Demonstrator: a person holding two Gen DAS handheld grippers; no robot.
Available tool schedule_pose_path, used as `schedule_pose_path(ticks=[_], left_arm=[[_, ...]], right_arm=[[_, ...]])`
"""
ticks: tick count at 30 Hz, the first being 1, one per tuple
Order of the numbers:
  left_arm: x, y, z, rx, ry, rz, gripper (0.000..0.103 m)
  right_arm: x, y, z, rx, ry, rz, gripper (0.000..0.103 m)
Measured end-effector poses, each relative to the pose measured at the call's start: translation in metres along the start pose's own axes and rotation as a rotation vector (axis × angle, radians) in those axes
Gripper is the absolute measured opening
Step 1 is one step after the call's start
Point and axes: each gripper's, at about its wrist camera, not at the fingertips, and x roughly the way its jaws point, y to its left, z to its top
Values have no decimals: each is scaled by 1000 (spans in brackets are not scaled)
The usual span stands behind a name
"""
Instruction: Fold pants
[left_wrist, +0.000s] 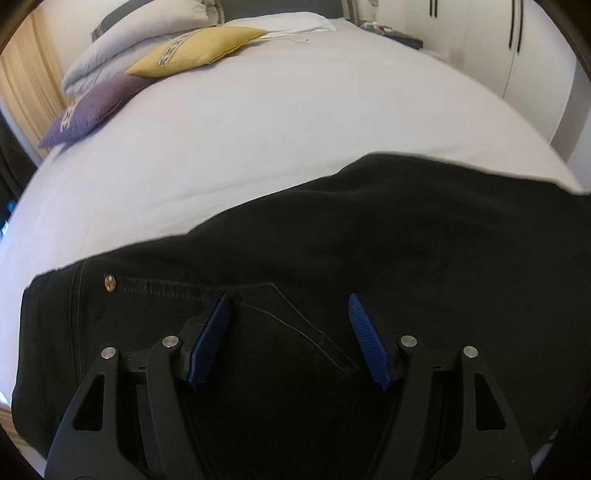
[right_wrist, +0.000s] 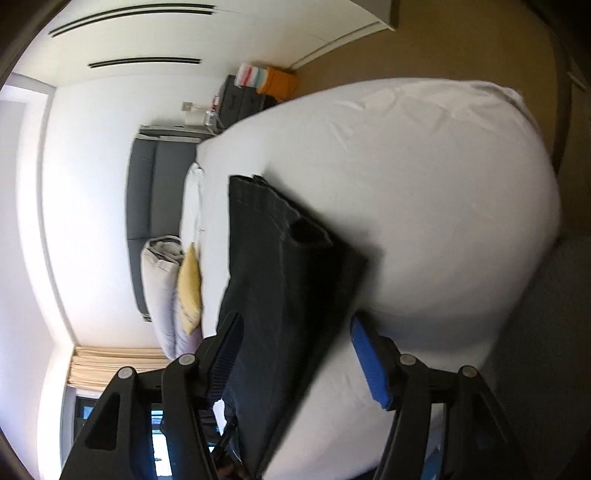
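Note:
Black pants (left_wrist: 369, 251) lie flat across the near part of the white bed (left_wrist: 280, 122), with a stitched pocket and a metal rivet (left_wrist: 110, 282) showing. My left gripper (left_wrist: 289, 297) hovers over that pocket. It is open, and its blue pads (left_wrist: 212, 339) stand well apart with nothing pinched. The right wrist view is rolled sideways, and there the pants (right_wrist: 284, 266) run as a long dark folded strip on the bed sheet (right_wrist: 424, 206). My right gripper (right_wrist: 295, 319) is open and straddles the strip's near end. Its right pad (right_wrist: 369, 365) stands clear of the cloth.
A yellow cushion (left_wrist: 195, 51), a purple cushion (left_wrist: 92, 107) and grey pillows (left_wrist: 122, 40) lie at the bed's head by a grey headboard (right_wrist: 147, 192). White wardrobe doors (left_wrist: 498, 40) stand beyond the bed. A bedside unit (right_wrist: 240, 99) holds small items. Cream curtains (right_wrist: 118, 363) hang by a window.

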Motion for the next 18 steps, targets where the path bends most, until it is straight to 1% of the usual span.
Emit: schedule_pose_path(ticks=[1, 2, 4, 6, 8, 10, 13, 15, 18], left_arm=[[-9, -2, 0, -2, -27, -31, 65], [-20, -6, 0, 8, -58, -35, 65], [-38, -22, -1, 40, -98, -21, 65], [-51, -38, -4, 46, -115, -66, 65], [-61, -53, -8, 51, -122, -93, 65], [-70, -75, -10, 65, -120, -136, 65], [-81, -110, -13, 97, -107, -155, 65], [-93, -135, -16, 129, -105, -147, 65], [-102, -185, -8, 218, -135, -89, 66]], right_arm=[[0, 0, 1, 1, -5, 18, 64], [8, 2, 3, 2, -10, 40, 64], [17, 6, 6, 4, -22, 61, 64], [23, 6, 8, 31, -44, 91, 64], [25, 6, 9, 53, -68, 118, 64], [25, 7, 10, 65, -83, 139, 64], [24, 6, 10, 75, -94, 158, 63], [26, 4, 13, 77, -102, 161, 60], [24, 2, 16, 67, -111, 158, 53]])
